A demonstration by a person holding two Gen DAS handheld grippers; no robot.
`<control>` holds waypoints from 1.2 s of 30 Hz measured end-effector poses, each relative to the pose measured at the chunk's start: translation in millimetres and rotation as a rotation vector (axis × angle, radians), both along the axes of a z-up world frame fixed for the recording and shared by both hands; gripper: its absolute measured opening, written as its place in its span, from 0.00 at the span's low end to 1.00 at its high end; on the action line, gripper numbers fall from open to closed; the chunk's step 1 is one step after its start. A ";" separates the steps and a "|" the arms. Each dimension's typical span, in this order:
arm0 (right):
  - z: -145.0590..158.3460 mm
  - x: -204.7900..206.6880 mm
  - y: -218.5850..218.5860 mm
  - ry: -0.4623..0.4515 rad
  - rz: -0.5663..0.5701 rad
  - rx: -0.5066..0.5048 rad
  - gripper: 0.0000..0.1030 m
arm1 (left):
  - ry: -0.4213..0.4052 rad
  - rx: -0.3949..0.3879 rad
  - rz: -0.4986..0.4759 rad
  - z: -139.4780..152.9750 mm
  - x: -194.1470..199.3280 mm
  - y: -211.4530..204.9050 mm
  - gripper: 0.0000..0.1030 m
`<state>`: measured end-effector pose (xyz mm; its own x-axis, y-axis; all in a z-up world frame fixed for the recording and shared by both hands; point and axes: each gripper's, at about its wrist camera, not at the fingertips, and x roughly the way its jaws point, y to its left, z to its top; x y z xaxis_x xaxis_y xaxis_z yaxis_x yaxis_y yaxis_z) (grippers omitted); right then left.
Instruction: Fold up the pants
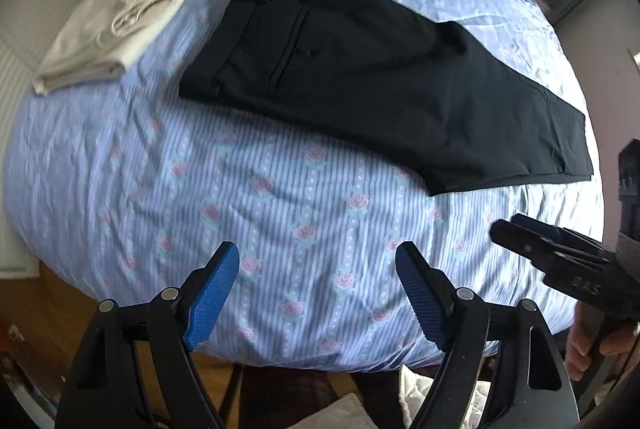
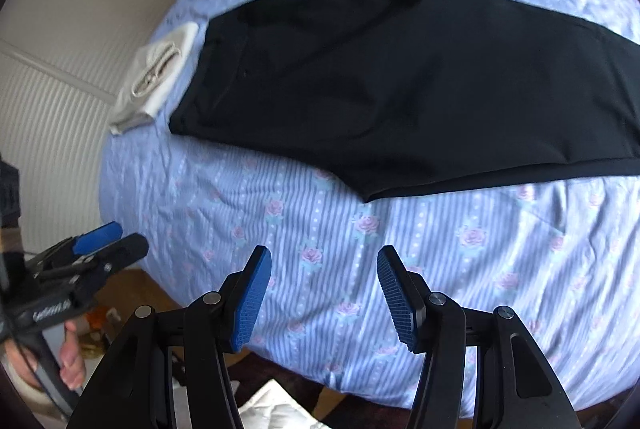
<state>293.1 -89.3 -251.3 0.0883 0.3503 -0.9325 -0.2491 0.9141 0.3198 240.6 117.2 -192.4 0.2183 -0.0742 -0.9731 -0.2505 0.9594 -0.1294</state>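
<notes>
Your black pants (image 1: 360, 69) are lying flat on the striped floral bedsheet (image 1: 280, 221), folded beige garment (image 1: 116, 25) beside the waistband. Left gripper (image 1: 318, 293) and right gripper (image 2: 324, 297) both hover spread apart, holding nothing.

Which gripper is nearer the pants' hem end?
Right. The right gripper hovers over the sheet nearest the pants; the left gripper hangs farther toward the waistband side, both clear of the fabric.
</notes>
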 end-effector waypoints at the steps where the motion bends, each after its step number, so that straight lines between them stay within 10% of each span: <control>1: -4.7 2.5 0.8 0.009 0.008 -0.006 0.55 | 0.006 -0.007 0.021 -3.4 -1.3 -0.5 0.78; 13: -73.0 43.7 16.8 0.090 0.175 -0.026 0.55 | 0.070 -0.001 0.280 -25.6 -14.7 -20.7 0.78; 36: -77.3 59.2 39.5 -0.070 0.374 -0.024 0.57 | 0.090 0.107 0.290 -8.9 -16.7 -42.0 0.79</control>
